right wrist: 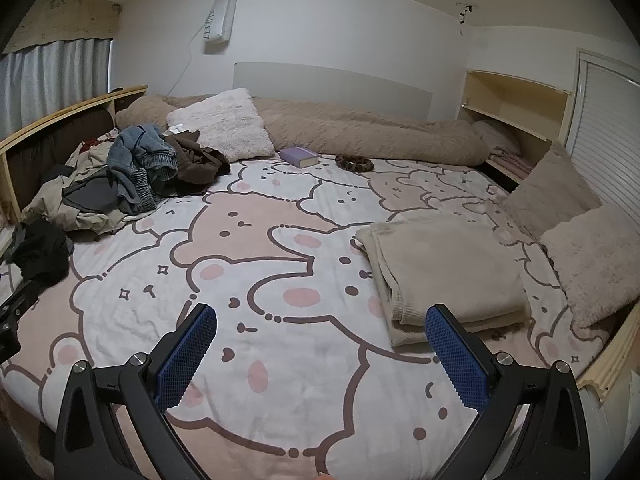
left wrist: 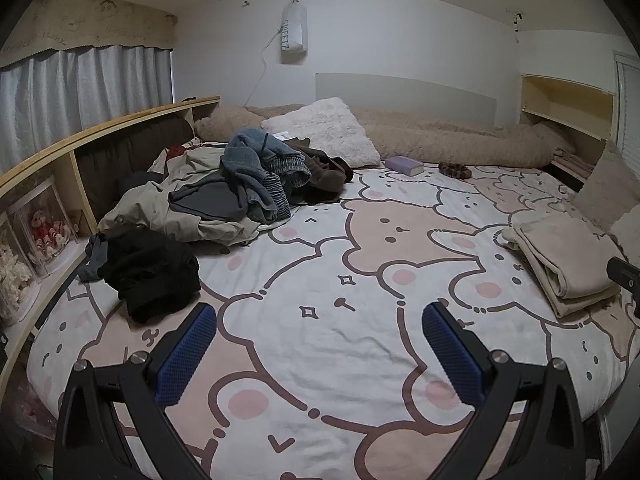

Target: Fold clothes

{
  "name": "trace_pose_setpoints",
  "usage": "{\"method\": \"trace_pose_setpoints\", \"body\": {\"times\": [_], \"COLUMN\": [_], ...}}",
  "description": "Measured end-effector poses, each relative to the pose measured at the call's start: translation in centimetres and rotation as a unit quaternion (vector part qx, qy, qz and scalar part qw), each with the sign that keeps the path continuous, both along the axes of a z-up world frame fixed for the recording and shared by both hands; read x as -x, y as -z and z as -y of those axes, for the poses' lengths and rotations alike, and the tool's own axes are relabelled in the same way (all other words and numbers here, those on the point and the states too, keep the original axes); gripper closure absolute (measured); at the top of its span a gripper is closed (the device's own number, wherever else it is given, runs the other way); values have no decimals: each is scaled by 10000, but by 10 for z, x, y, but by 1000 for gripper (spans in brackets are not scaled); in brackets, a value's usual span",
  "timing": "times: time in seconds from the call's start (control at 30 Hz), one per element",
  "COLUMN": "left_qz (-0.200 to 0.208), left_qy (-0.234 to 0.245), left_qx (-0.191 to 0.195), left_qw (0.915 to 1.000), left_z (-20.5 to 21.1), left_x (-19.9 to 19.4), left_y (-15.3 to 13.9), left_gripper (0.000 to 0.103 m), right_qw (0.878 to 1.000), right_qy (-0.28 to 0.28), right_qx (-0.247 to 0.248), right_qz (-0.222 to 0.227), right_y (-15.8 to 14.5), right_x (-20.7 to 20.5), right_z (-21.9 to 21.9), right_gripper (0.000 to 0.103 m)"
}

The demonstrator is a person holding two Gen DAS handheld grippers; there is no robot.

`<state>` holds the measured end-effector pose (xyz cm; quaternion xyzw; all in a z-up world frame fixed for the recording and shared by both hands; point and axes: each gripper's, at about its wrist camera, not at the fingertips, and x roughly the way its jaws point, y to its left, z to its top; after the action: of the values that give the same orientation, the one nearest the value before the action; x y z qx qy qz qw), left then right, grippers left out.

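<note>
Nearest in the left wrist view, the left gripper (left wrist: pixel 319 320) has its two blue-padded fingers spread wide, with nothing between them and nothing touching them; only the bed (left wrist: pixel 320 360) with its bear-print cover shows in the gap. The right gripper (right wrist: pixel 321 320) is the same in its own view: fingers wide apart, empty, hanging over bare cover near the foot edge of the bed.

Just past the right gripper's right finger, toward the right edge of the bed, lies a folded beige garment (right wrist: pixel 444 276), flat and squared, with its layered edge facing the camera. In the left view the same folded piece (left wrist: pixel 560 264) sits at the far right, with a dark bit of the other gripper just beside it.

Toward the left edge of the bed, a crumpled black garment (left wrist: pixel 148 272) lies by itself. Beyond it, in the far left corner, is the pile of unfolded clothes (left wrist: pixel 224 188): beige, grey, blue and brown pieces heaped together against the wooden shelf (left wrist: pixel 80 136).

Farther back, near the head edge, a white fluffy pillow (left wrist: pixel 328 130) leans beside the pile, a purple book (right wrist: pixel 299 157) lies on the cover, and a brown coiled object (right wrist: pixel 354 163) sits just beside it. A long beige bolster (right wrist: pixel 360 132) runs along the head of the bed.
</note>
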<state>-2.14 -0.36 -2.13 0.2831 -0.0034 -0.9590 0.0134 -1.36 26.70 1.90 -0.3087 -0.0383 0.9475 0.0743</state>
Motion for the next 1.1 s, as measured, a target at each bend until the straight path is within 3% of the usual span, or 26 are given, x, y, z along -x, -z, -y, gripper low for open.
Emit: {"method": "trace_pose_setpoints", "body": {"times": [0.4,0.5,0.73,0.87,1.1], "left_qz": [-128,-28,161,329,60], "left_qy": [248,268,107,91,-377], "left_qx": [-157,-324,-230,-100,443], "left_qw": [9995,9991,9995,9994,9983], "left_z": [3,5,9,7,13], "left_x": [0,6,26,51,135], "left_y": [8,14,35,48,53], "left_gripper": [0,0,0,0,0], "right_qw": [9999,9998,9994,9991,9983], "right_qy": [-46,-85,-119,-141,-118], "right_qx": [-8,-50,-48,-19,124], "right_qz": [94,149,310,400,562], "right_y": [5,9,23,33,50], "right_x": [6,9,25,39,67], "right_z": [6,10,10,8,-3], "right_gripper": [0,0,0,0,0]}}
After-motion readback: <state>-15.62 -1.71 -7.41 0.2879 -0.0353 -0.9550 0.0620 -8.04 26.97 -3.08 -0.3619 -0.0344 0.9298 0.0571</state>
